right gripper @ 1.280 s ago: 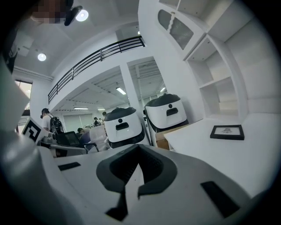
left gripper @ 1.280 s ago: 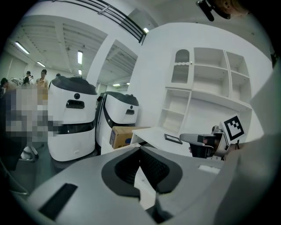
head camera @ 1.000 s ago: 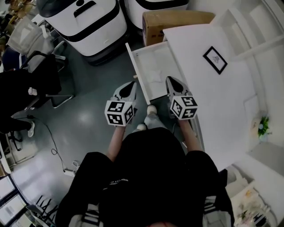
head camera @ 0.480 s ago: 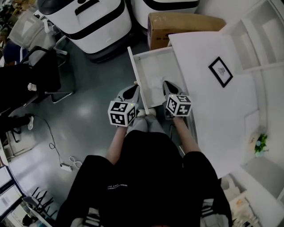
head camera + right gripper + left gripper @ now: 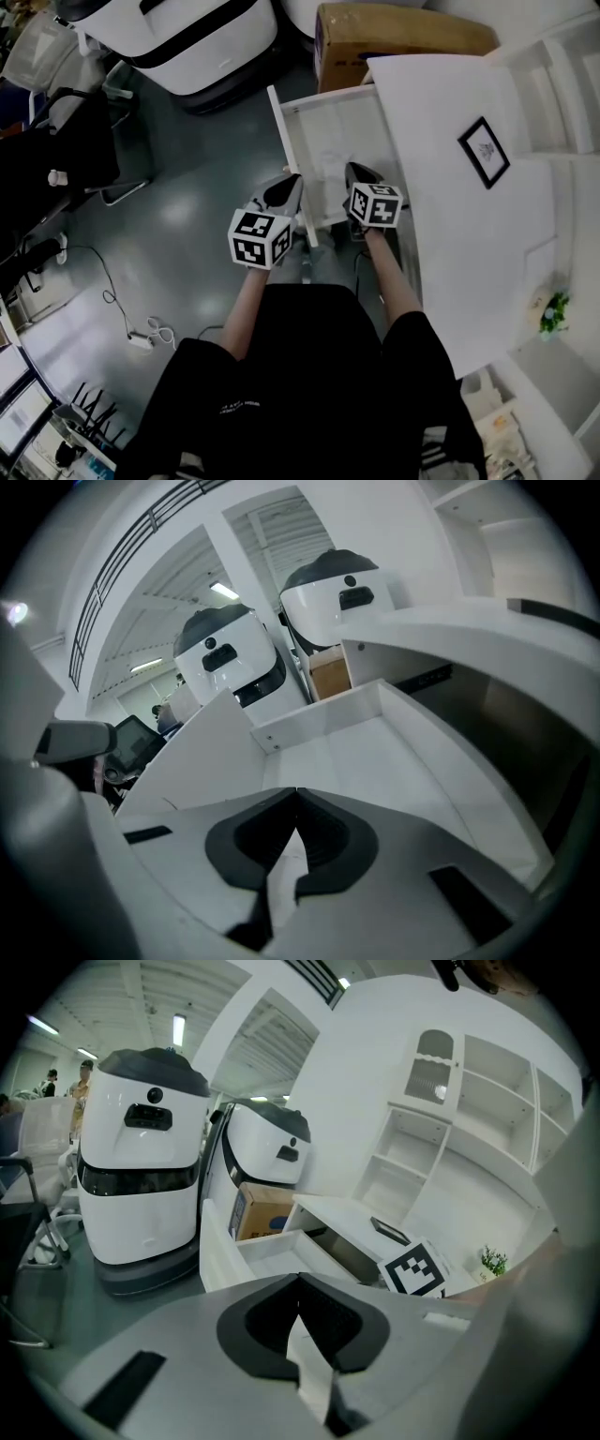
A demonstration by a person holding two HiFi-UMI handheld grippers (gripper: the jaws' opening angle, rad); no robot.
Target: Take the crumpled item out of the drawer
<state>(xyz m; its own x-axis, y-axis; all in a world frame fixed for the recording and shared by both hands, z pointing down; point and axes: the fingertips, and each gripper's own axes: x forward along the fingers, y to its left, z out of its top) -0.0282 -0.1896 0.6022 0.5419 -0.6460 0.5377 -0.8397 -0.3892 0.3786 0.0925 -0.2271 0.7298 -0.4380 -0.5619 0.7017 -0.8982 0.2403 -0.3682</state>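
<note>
Robotics lab, white mobile robots (image 5: 178, 37), office chairs (image 5: 75, 150) (cable (image 5: 105, 281) underfoot)

Black short-sleeved shirt (image 5: 309, 375), black-and-white marker cubes (image 5: 260, 237)

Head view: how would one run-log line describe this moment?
open white drawer | crumpled white item inside, not held | left gripper shut | right gripper shut, over drawer

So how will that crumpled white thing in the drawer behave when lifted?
Probably light: the crumpled item looks like thin creased white sheet lying low on the drawer floor. Likely squashes and flops under a pinch rather than holding shape. Unlikely to roll; the material is too small to confirm.
</note>
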